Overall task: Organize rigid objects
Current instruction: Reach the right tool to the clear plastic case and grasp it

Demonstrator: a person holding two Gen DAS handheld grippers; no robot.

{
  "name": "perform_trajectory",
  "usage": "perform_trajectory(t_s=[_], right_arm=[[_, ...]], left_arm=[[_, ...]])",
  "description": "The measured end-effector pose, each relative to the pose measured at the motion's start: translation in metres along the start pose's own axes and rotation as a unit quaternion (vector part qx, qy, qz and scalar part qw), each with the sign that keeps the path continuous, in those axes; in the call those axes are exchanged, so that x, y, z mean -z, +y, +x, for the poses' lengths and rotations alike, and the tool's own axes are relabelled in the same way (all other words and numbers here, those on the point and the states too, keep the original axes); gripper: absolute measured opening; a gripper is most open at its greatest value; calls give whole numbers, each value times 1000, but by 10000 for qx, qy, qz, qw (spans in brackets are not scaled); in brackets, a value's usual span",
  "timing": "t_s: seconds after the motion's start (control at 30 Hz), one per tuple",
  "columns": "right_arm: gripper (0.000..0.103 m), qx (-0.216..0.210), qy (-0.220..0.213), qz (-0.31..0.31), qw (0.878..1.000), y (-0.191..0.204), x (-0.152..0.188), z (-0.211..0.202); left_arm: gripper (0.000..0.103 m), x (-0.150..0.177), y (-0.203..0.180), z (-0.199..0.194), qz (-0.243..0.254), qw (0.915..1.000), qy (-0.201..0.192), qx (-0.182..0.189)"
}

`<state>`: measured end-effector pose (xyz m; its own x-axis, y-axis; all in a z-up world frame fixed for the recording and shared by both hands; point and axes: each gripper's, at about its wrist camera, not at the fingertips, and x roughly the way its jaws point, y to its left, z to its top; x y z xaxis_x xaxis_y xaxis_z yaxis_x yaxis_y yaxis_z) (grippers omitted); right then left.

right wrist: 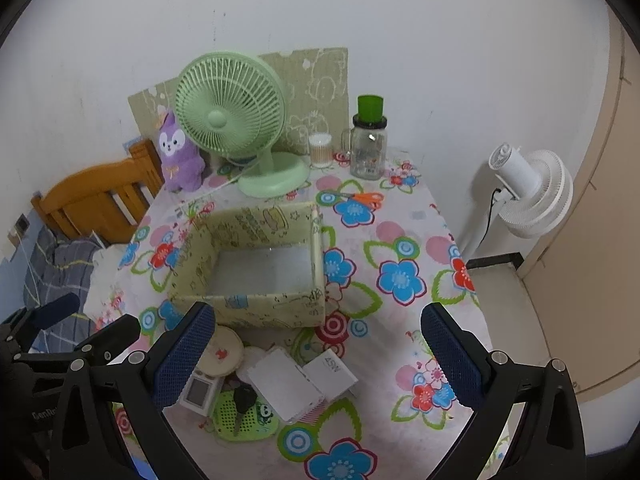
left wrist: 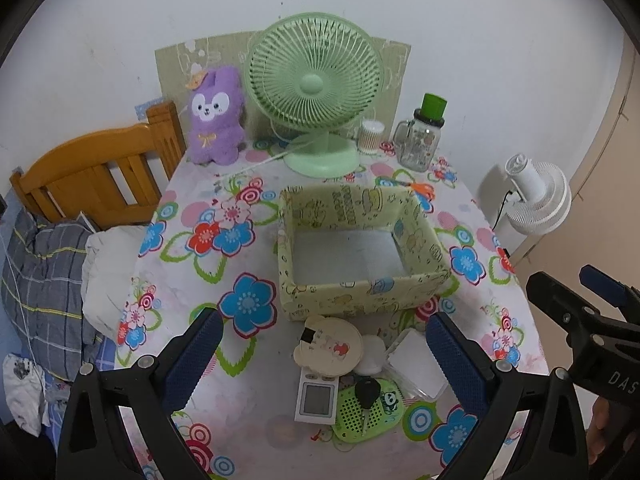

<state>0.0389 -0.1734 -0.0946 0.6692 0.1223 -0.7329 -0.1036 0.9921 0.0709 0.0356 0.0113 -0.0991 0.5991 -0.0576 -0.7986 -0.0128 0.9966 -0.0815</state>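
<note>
1. Left gripper (left wrist: 324, 364): released, jaws spread wide, nothing between them. It hovers above the near end of the table (left wrist: 192, 432).
2. Right gripper (right wrist: 318, 350): likewise released and empty, held just to the right of the left one at a similar height.
3. Directly below and between the left fingers lies the clutter to be sorted: a round cream case (left wrist: 330, 346), a small white digital device (left wrist: 317, 398), a green perforated panda pad (left wrist: 370, 410) with a black car key (left wrist: 367, 392) resting on it, and a clear-lidded white box (left wrist: 416, 362). They touch or overlap one another.
4. The right wrist view adds a white charger block (right wrist: 332, 376), touching the white box on its right side.
5. Just beyond the pile stands the yellow patterned bin (left wrist: 360, 292), open-topped and empty.
6. Orientation: the key's long axis runs toward the operator, head toward the bin, blade nearest the tongs. The digital device lies lengthwise along the same line.
7. Judgement: no item is yet lifted. The step is best done by taking a top, unobstructed piece first, closing across its short width, then lifting straight up before carrying it over the bin's near wall.
8. Risk: pulling the pad first would likely tip off the key.
</note>
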Motion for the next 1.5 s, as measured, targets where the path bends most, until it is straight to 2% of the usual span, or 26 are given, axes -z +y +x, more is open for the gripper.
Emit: perform_trajectory(t_s=[0.3,0.7,1.07,1.5], right_arm=[[103,-24,307,71,9995,1,19,31],[103,63,463,-49,9989,-3,41,64],[103,70,620,-84,9980,-2,68,88],[103,-112,623,-676,9957,14,85,110]], left_arm=[[102,7,3,29,158,9997,135,88],[102,23,-1,69,479,9979,429,107],[102,39,1,102,743,9943,707,292],[102,54,5,127,1243,9881,834,360]])
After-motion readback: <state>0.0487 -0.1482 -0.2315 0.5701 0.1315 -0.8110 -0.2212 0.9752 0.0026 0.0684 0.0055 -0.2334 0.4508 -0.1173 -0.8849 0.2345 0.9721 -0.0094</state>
